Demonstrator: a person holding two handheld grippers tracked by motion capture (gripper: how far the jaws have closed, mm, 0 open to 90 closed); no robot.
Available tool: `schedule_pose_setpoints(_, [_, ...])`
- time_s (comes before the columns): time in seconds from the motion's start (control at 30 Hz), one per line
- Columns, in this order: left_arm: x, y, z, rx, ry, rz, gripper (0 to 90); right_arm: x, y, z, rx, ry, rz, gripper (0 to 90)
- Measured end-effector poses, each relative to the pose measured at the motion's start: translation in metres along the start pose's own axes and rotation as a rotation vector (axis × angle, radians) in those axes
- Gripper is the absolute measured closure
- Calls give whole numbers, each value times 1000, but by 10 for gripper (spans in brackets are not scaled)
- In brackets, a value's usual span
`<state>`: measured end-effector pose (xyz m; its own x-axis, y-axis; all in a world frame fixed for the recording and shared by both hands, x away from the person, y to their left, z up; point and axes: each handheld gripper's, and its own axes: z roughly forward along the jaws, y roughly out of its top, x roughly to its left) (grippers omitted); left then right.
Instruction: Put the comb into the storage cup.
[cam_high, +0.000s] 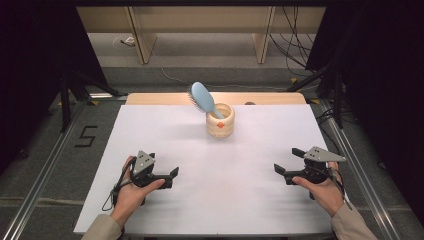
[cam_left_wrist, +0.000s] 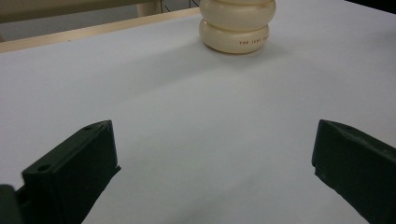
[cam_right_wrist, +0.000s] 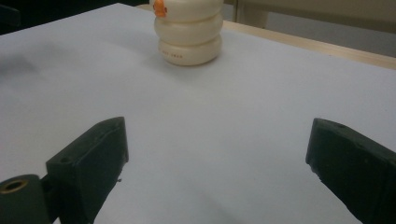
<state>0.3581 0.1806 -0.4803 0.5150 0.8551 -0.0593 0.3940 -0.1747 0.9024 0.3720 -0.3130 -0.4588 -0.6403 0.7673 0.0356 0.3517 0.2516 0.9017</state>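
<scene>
Both idle at the near edge of the worktop (cam_high: 165, 130): left hand-held gripper (cam_high: 167, 176) and right hand-held gripper (cam_high: 286, 162) spread, pinching nothing. Hairbrush (cam_high: 202, 97) stands tilted in the cream cup (cam_high: 220, 121), mid-worktop toward the far edge, well apart from both. I judge we're at approach; next I reach forward and close on the brush head.

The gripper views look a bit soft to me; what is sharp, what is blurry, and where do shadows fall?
Left gripper view: the cream holder is fairly sharp, the near jaws blurred. Right gripper view: the same, with a soft shadow beside the holder. High view: evenly lit white table, dark surroundings, hairbrush clear.
</scene>
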Motion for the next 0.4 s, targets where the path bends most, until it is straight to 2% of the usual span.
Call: schedule_pose_setpoints(0.4, [1, 0, 0, -5, 1, -3, 0, -2, -2, 0, -14, -10, 7, 76])
